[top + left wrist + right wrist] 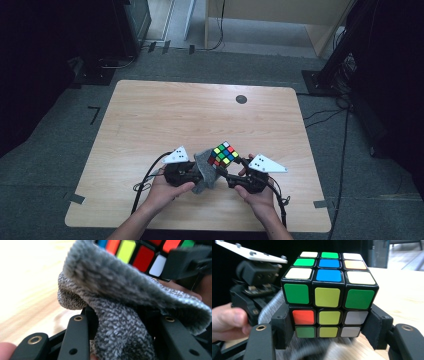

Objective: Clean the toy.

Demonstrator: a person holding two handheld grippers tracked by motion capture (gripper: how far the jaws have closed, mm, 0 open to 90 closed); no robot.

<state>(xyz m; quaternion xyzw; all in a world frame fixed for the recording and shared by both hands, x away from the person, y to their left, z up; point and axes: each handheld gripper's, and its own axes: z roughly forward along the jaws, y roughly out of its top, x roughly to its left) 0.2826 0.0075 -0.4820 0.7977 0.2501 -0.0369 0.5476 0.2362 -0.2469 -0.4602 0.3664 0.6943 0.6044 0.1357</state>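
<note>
Over the bench (150, 120), the right gripper (328, 325) clamped its jaws on the rigid, slick cube (329, 295) by its lower layers, while the left gripper (120, 322) pinched the soft, limp grey cloth (120, 302) against it.

Both grippers, left gripper (200, 172) and right gripper (235, 172), are black with small gold screw rings. Each wears a white three-cornered plate on top, with black cables trailing behind.
</note>
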